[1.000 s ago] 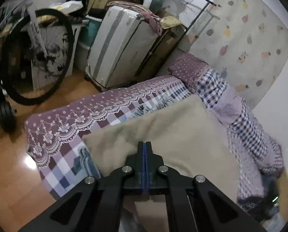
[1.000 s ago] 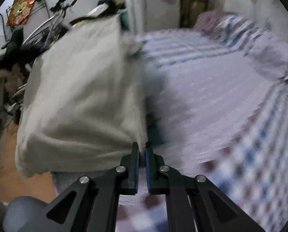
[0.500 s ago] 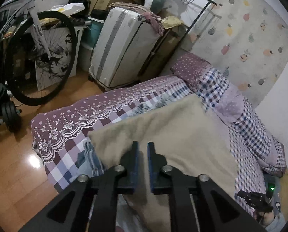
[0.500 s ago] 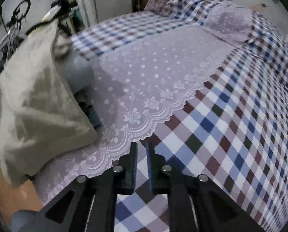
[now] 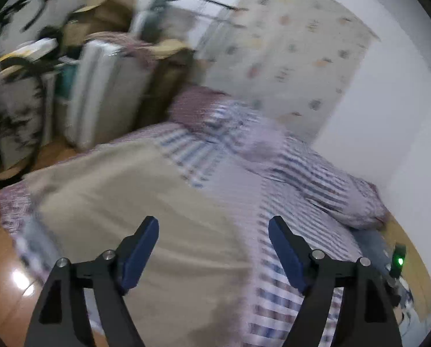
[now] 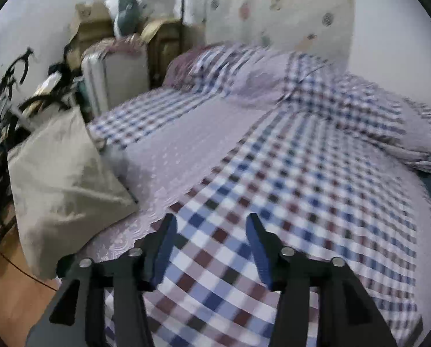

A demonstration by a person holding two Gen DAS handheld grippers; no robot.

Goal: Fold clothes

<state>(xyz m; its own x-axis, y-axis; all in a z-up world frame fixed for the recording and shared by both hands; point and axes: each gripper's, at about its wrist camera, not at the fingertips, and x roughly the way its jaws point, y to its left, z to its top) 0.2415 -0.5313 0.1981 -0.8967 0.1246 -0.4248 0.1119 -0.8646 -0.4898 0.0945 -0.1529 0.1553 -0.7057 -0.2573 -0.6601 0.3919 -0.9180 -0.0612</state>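
Both grabbers, the left gripper (image 5: 214,244) and the right gripper (image 6: 211,240), are wide apart and hold nothing. The tan cloth (image 5: 134,211) lies by the bed (image 6: 316,179) edge. It might slip to the floor (image 5: 4,283).

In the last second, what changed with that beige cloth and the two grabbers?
Both let go: the left gripper and right gripper went from shut on the beige cloth to wide open. The cloth dropped onto the checked bedspread, which stayed put.
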